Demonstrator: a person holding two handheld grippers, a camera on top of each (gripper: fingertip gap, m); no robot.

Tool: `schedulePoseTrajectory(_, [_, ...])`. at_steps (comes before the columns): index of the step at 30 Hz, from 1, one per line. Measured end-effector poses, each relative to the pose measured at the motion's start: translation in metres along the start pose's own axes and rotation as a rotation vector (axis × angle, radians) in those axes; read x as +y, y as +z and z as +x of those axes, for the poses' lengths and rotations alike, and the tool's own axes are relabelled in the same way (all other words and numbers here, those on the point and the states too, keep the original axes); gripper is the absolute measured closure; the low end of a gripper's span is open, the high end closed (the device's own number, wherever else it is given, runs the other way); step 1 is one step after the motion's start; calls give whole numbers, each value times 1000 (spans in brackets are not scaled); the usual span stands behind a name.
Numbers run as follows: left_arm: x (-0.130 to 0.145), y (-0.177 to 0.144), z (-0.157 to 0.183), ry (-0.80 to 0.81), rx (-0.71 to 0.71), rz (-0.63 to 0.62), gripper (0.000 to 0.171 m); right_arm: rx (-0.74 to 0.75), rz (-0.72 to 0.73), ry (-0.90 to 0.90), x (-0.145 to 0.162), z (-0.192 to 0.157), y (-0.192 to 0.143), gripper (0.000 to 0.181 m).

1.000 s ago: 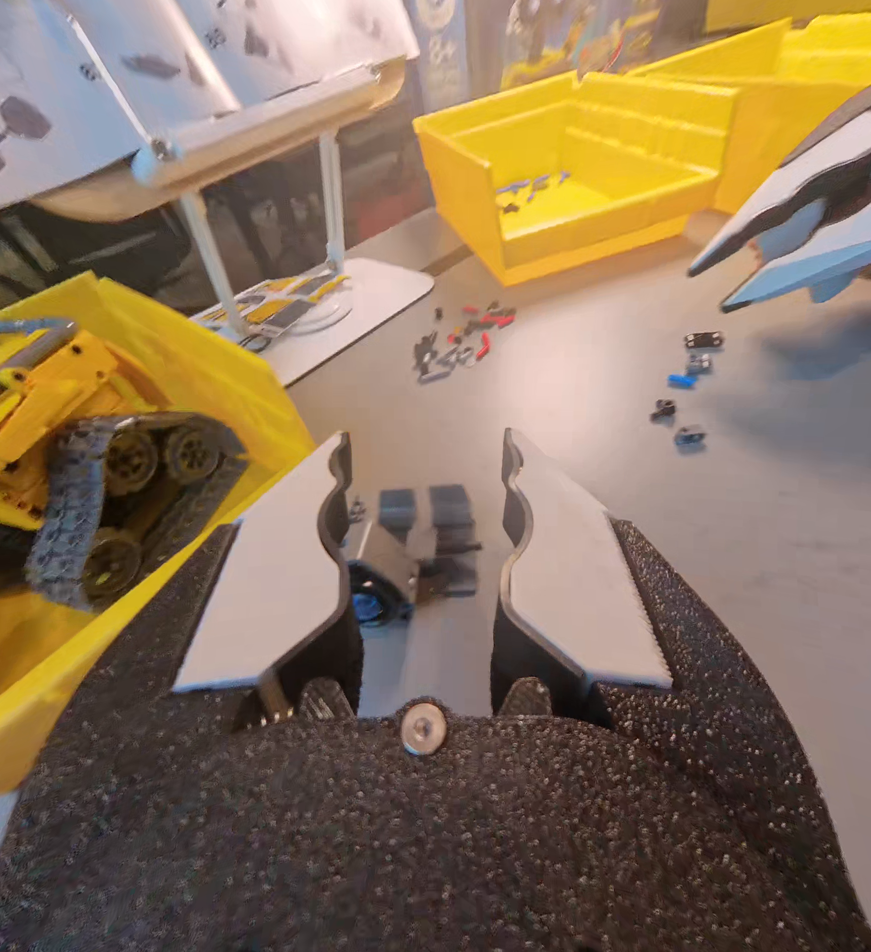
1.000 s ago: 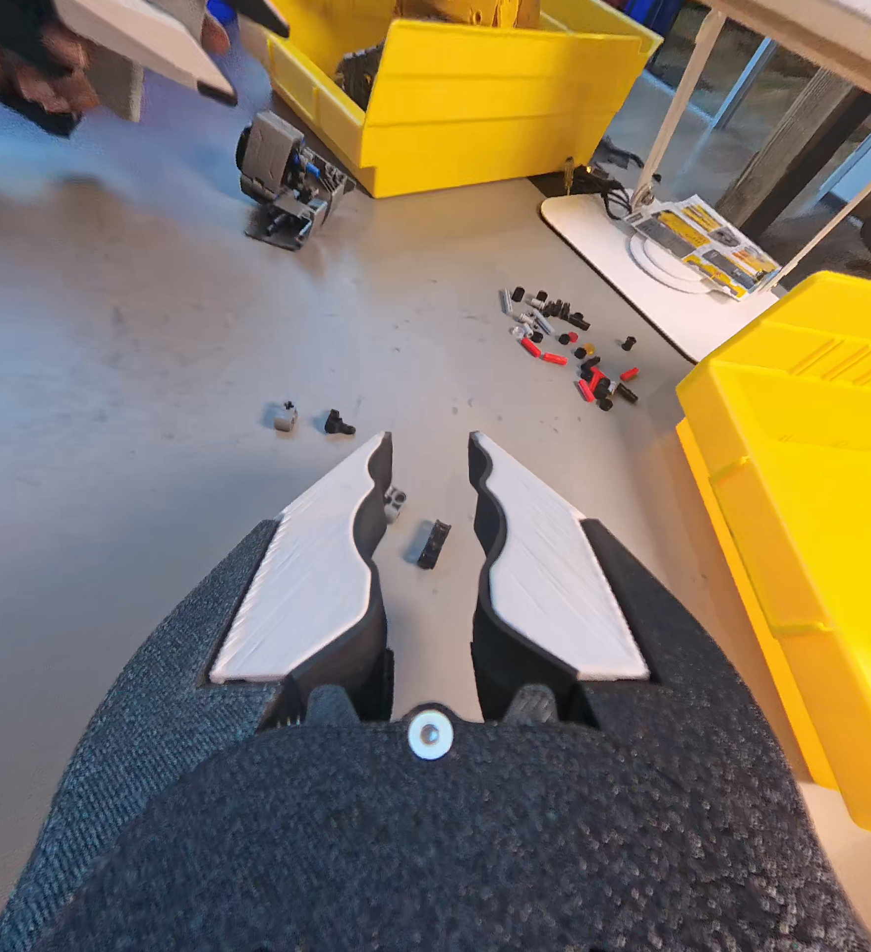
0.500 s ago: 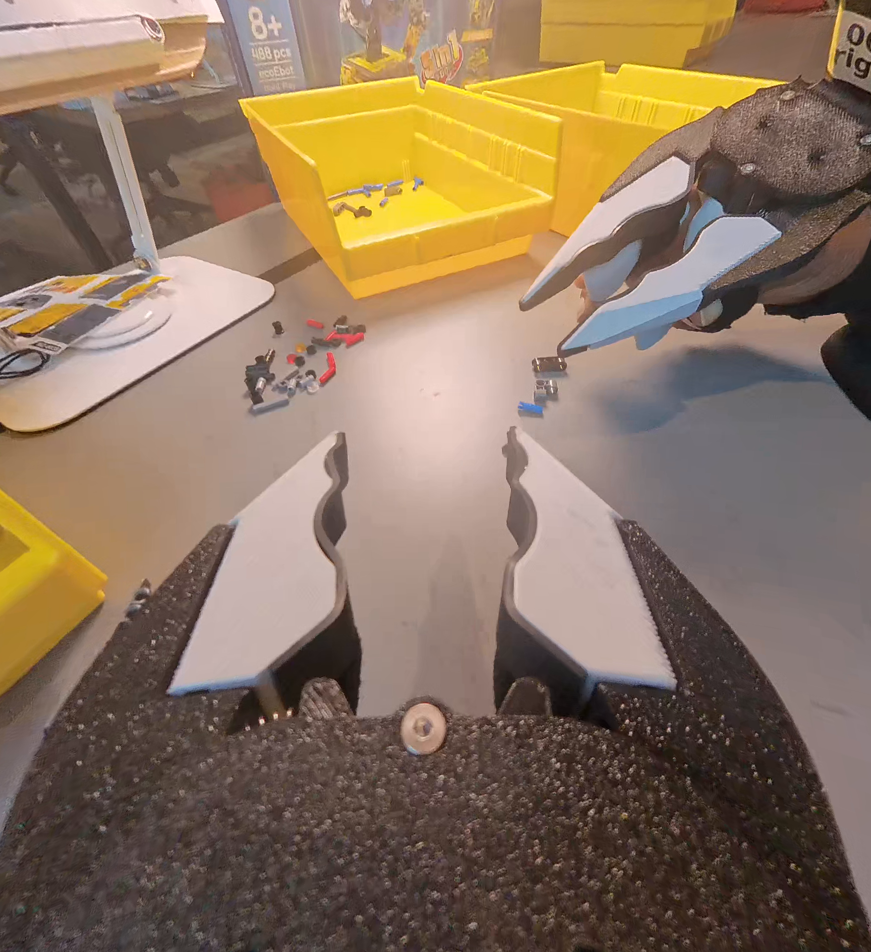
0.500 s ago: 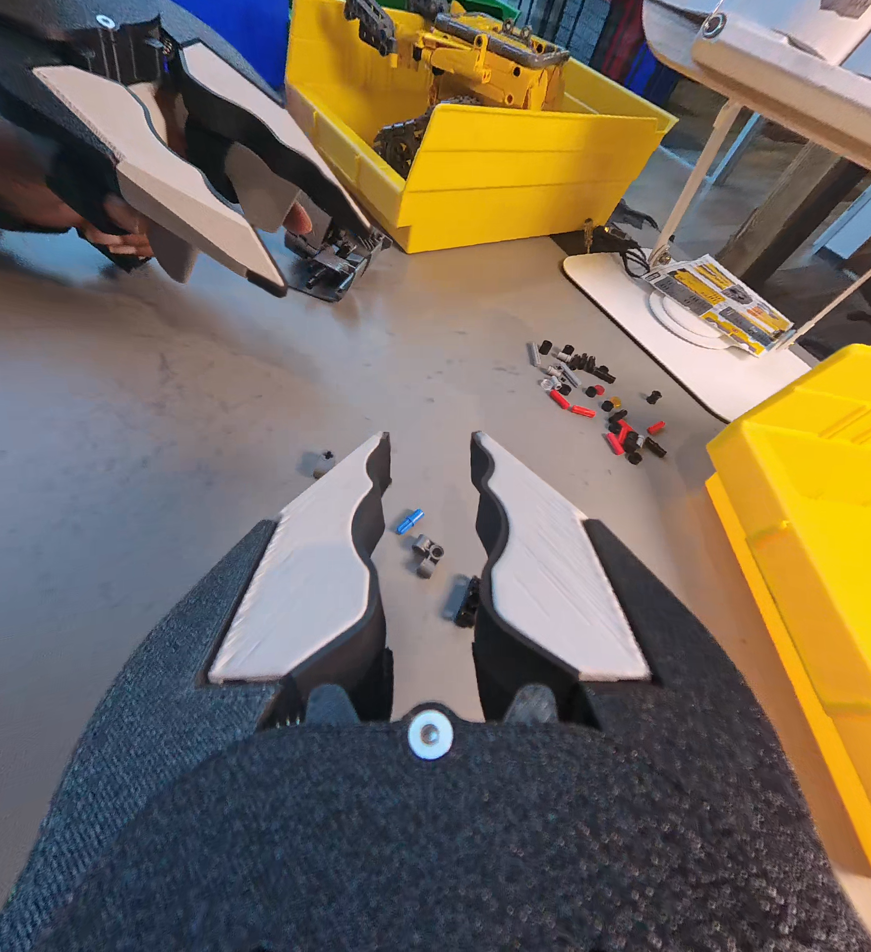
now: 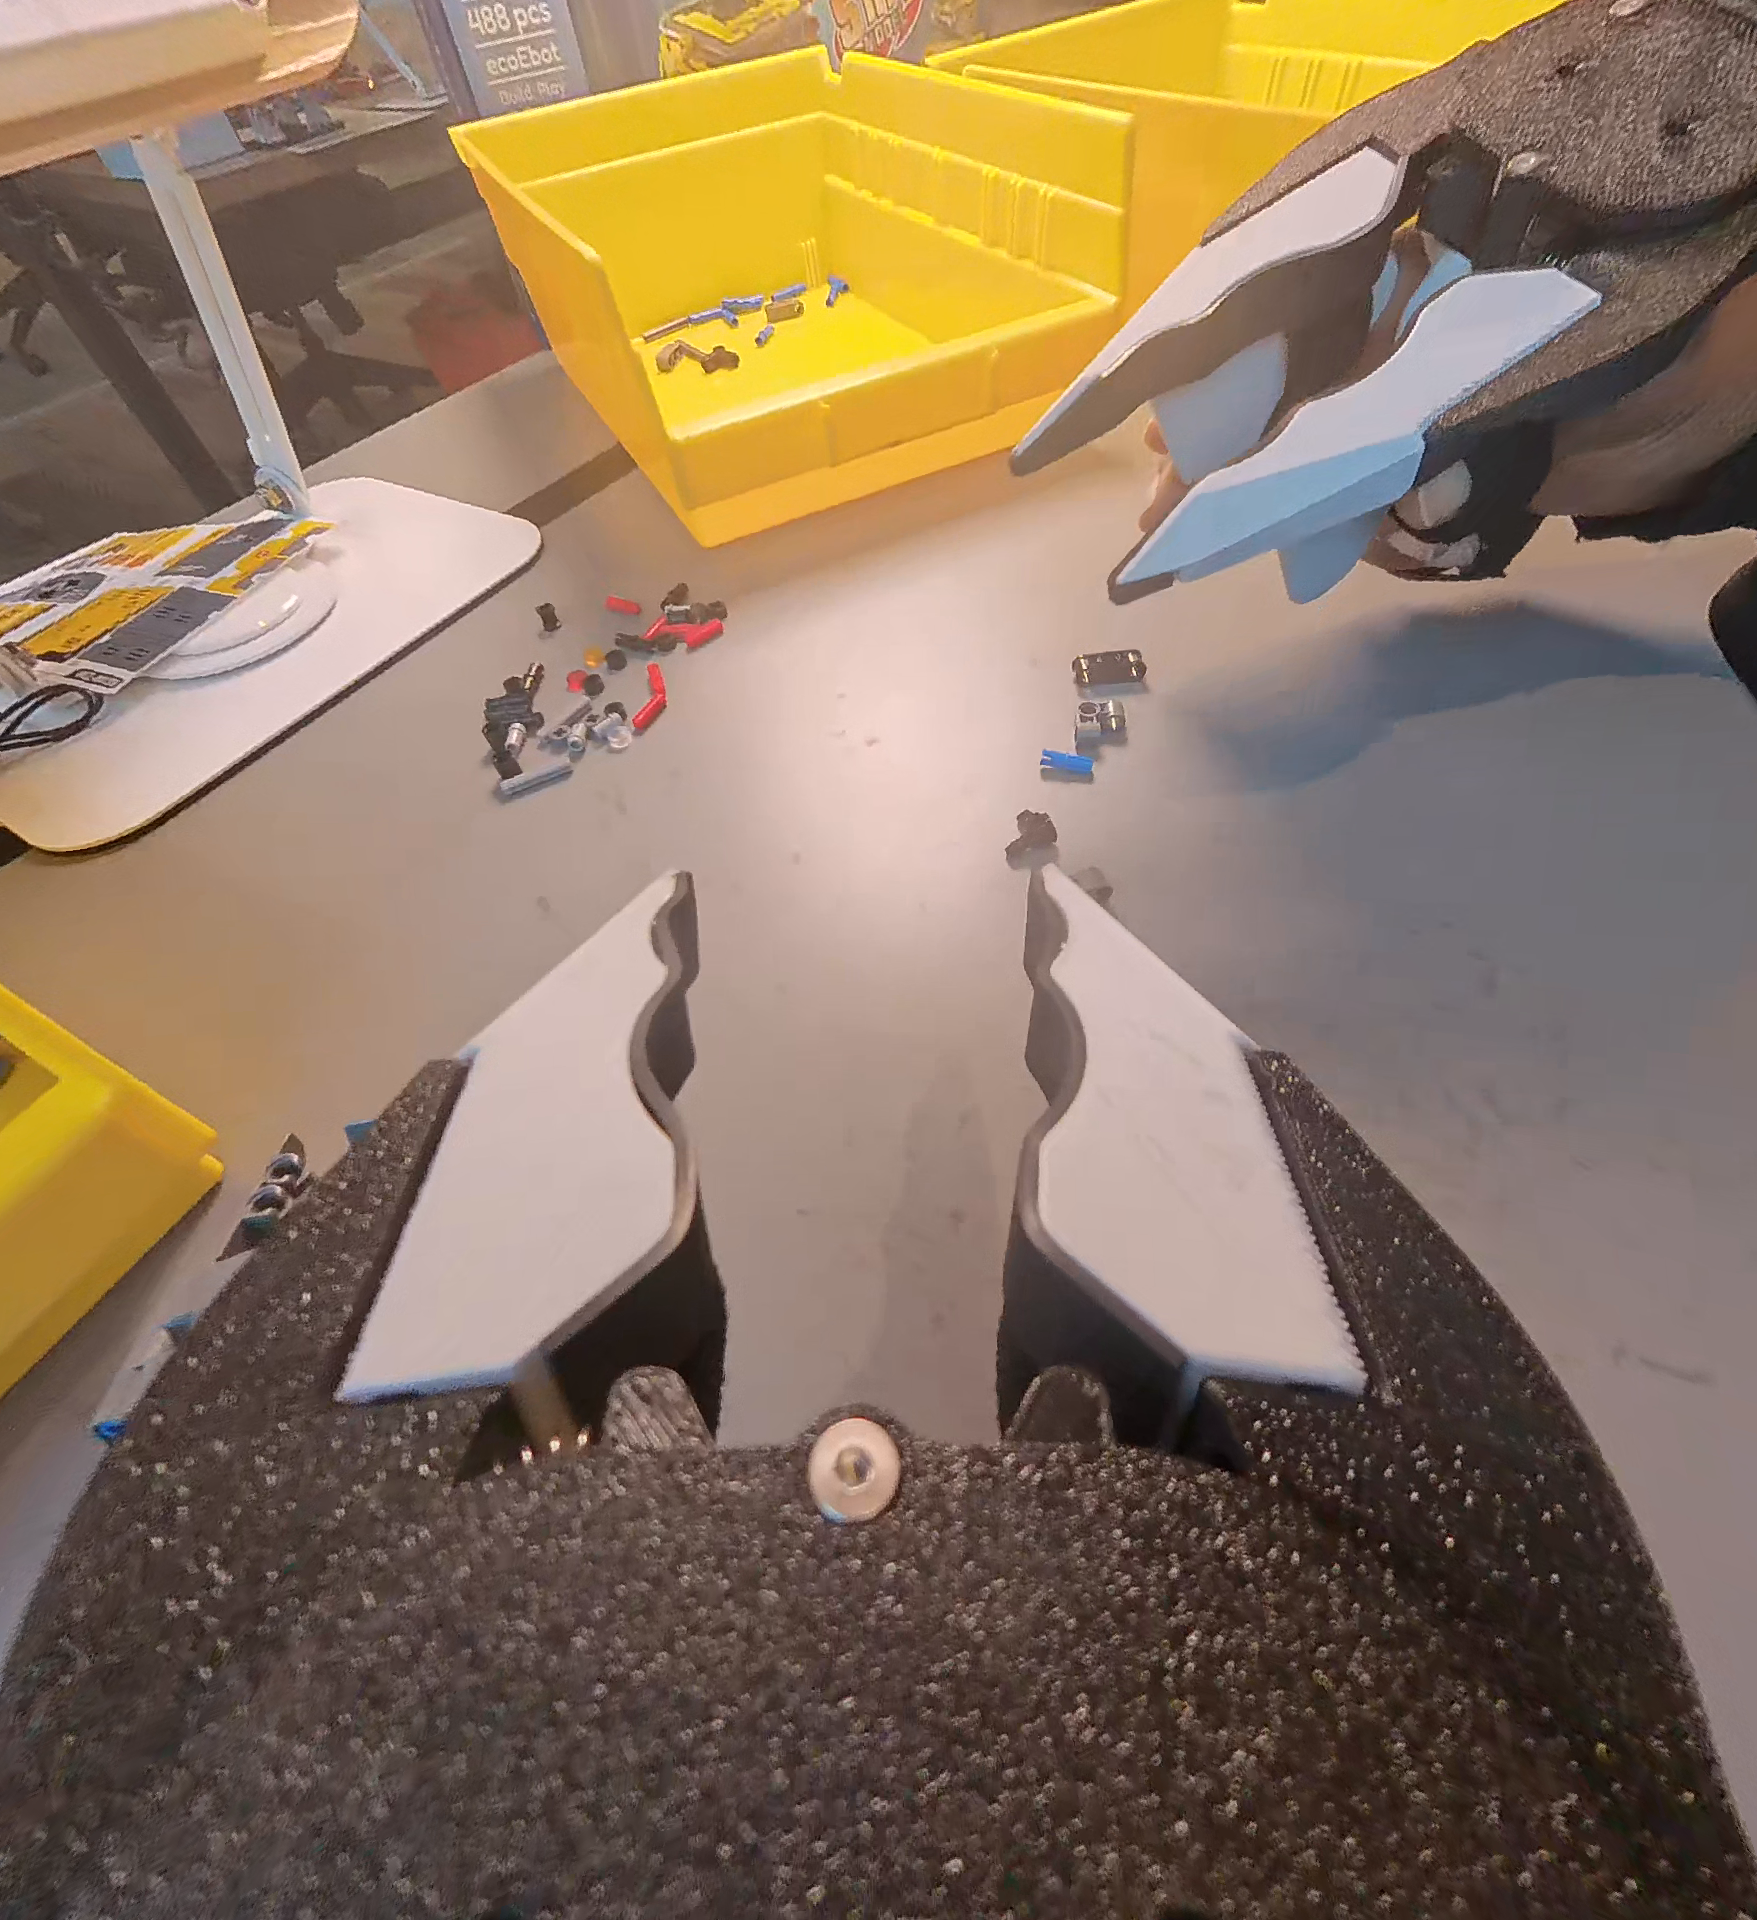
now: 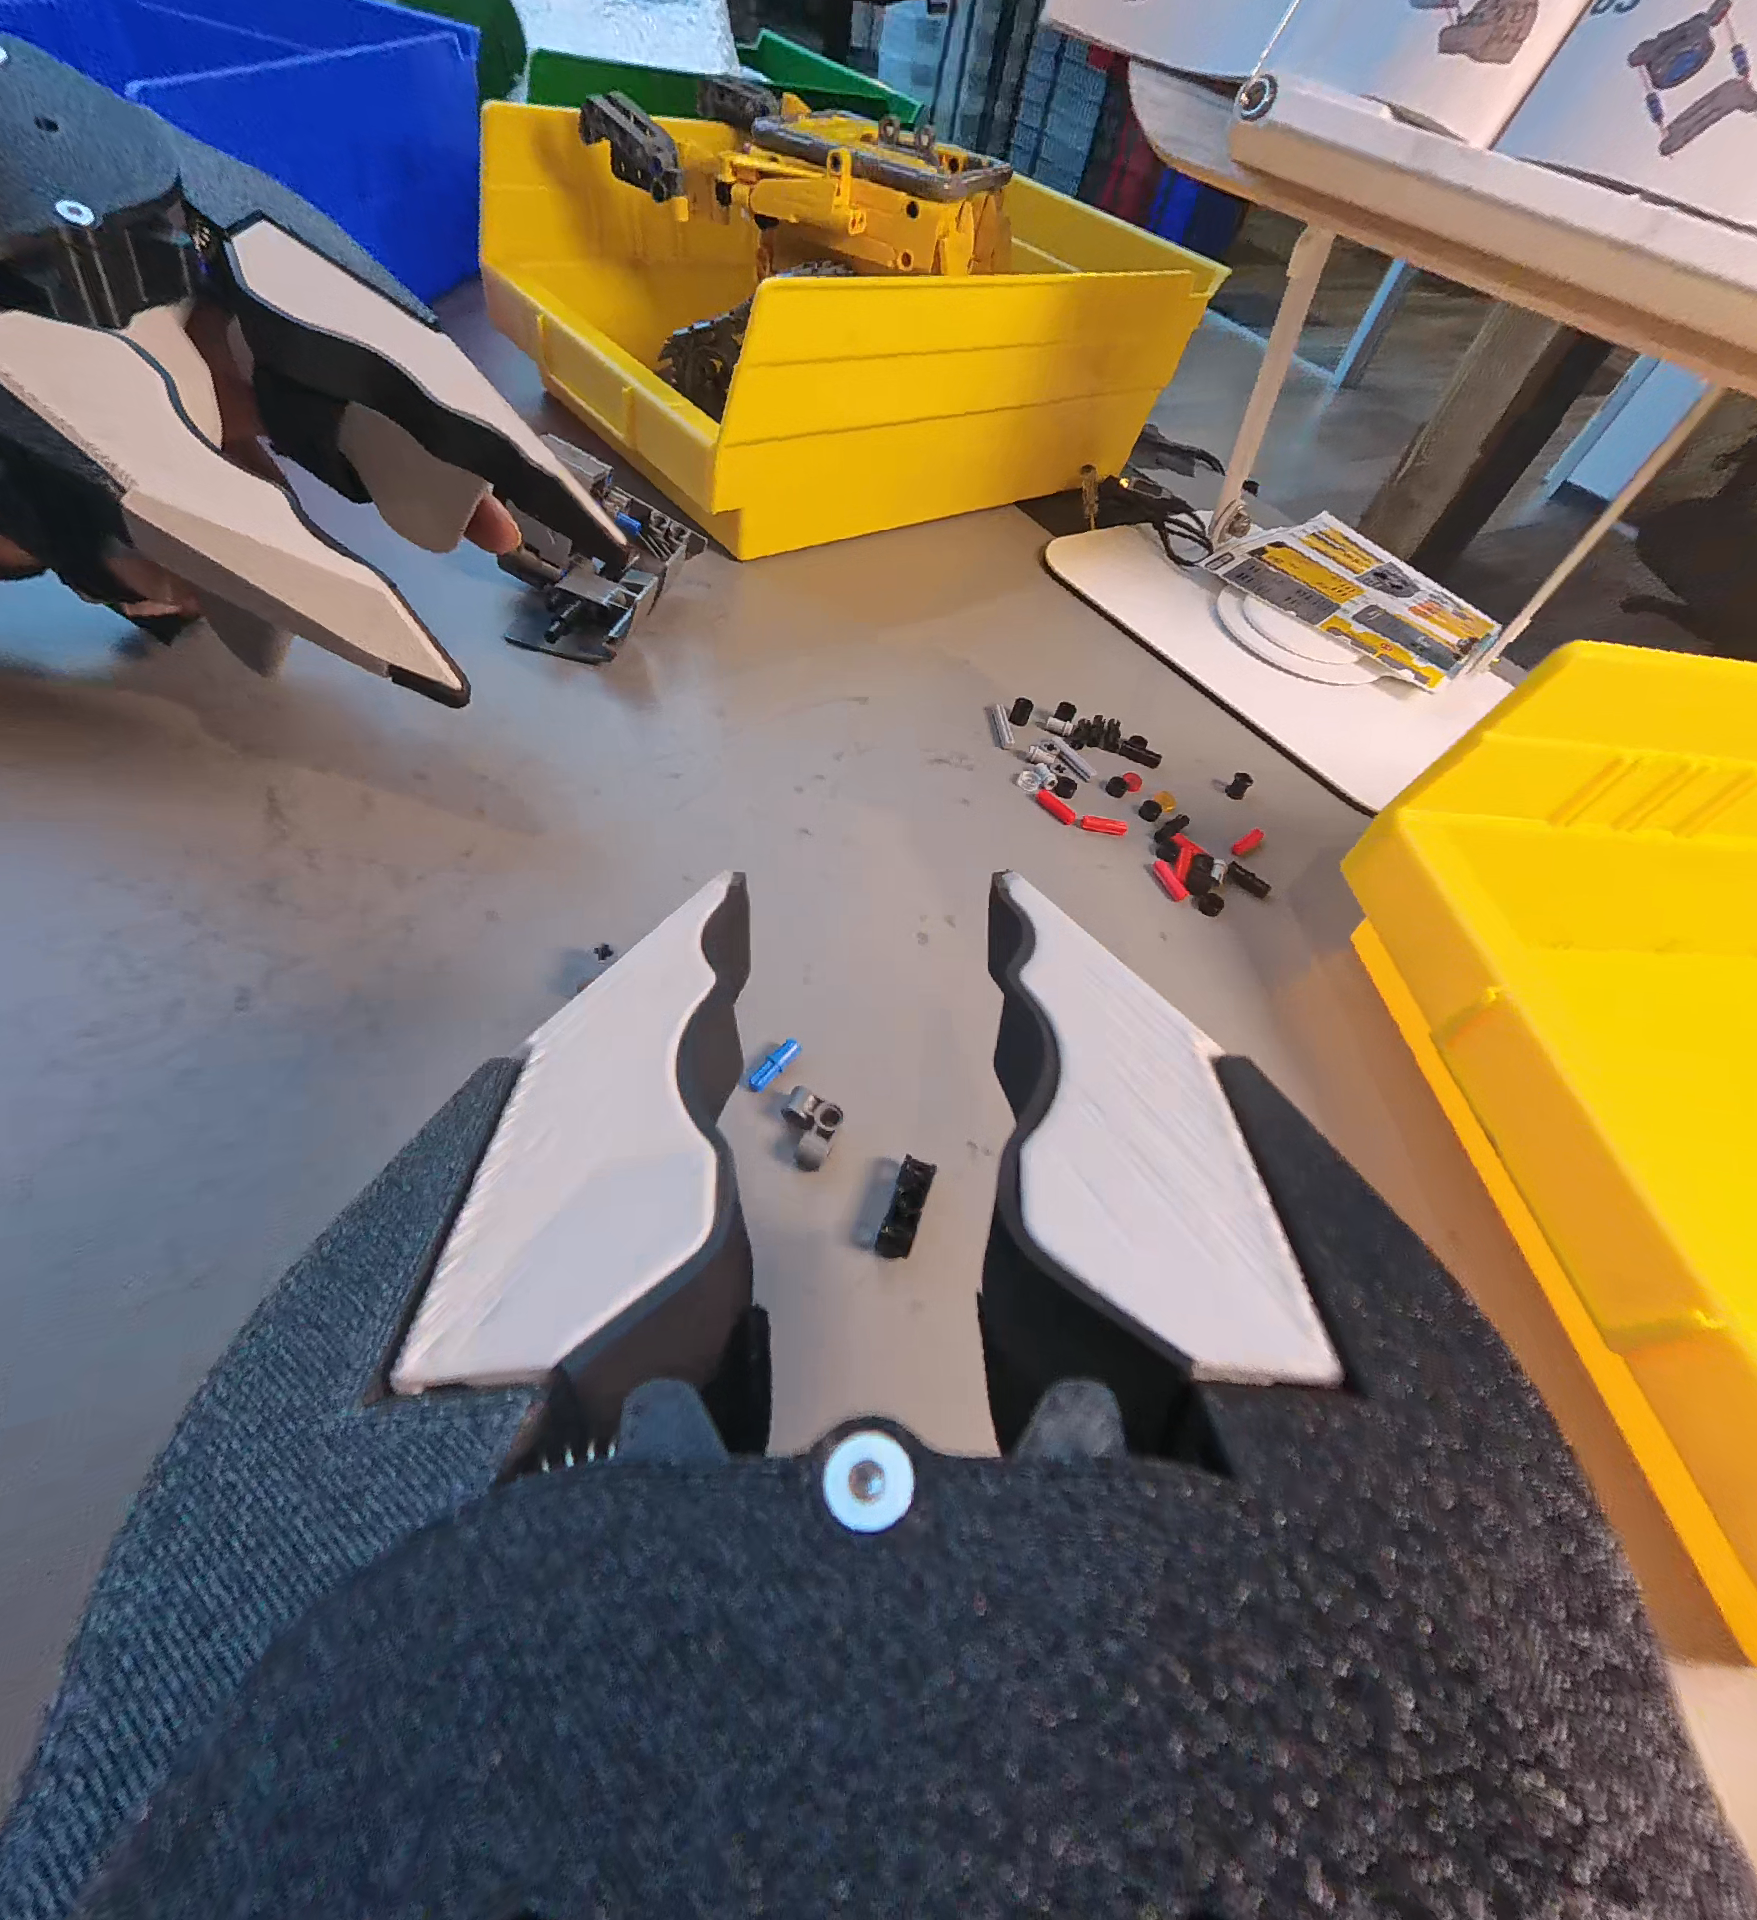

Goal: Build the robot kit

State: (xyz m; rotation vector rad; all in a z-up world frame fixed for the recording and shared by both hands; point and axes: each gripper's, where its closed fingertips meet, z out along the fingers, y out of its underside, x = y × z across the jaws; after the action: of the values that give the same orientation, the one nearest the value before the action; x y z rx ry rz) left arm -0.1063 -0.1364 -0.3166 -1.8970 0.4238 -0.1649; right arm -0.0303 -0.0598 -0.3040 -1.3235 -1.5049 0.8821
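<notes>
My left gripper (image 5: 858,894) is open and empty above the grey table, just short of a small black piece (image 5: 1032,831). My right gripper (image 6: 869,894) is open and empty; between its fingers on the table lie a blue pin (image 6: 773,1064), a grey connector (image 6: 812,1122) and a black piece (image 6: 903,1205). These show in the left wrist view as the blue pin (image 5: 1067,762), the grey connector (image 5: 1098,719) and the black piece (image 5: 1111,666), under the right gripper (image 5: 1071,514). The left gripper (image 6: 531,613) hovers by a grey brick assembly (image 6: 593,582).
A scatter of red, black and grey small pieces (image 6: 1134,805) lies mid-table. A yellow bin (image 6: 915,416) holds a yellow tracked model (image 6: 853,197). Another yellow bin (image 5: 801,312) holds a few pins. A white stand base (image 5: 261,644) carries a printed booklet. A blue bin (image 6: 334,135) stands behind.
My left gripper has pulled away from the grey assembly and swung toward the table's middle. My right gripper has drawn back, tilted up and opened wider over the small pieces.
</notes>
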Motion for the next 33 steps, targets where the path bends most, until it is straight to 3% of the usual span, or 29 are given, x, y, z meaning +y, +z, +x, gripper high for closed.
schedulePoseTrajectory(11, [6,3,4,28,9,-39,116,77,-78,-34,16,17,-7,160])
schedulePoseTrajectory(17, [8,9,5,111,18,-70,119,-79,-144,-60,24,-10,9,163])
schedulePoseTrajectory(22, [-25,25,-28,307,-84,-37,120,-101,-194,-245,11,3,35,157])
schedulePoseTrajectory(25, [-40,31,-42,201,-78,40,115,-91,-109,-157,2,22,48,156])
schedulePoseTrajectory(28, [-41,17,-39,99,-56,115,108,-40,-55,-101,2,25,42,148])
schedulePoseTrajectory(33, [-35,-6,-40,-67,-70,171,115,-36,-9,-110,1,-1,27,148])
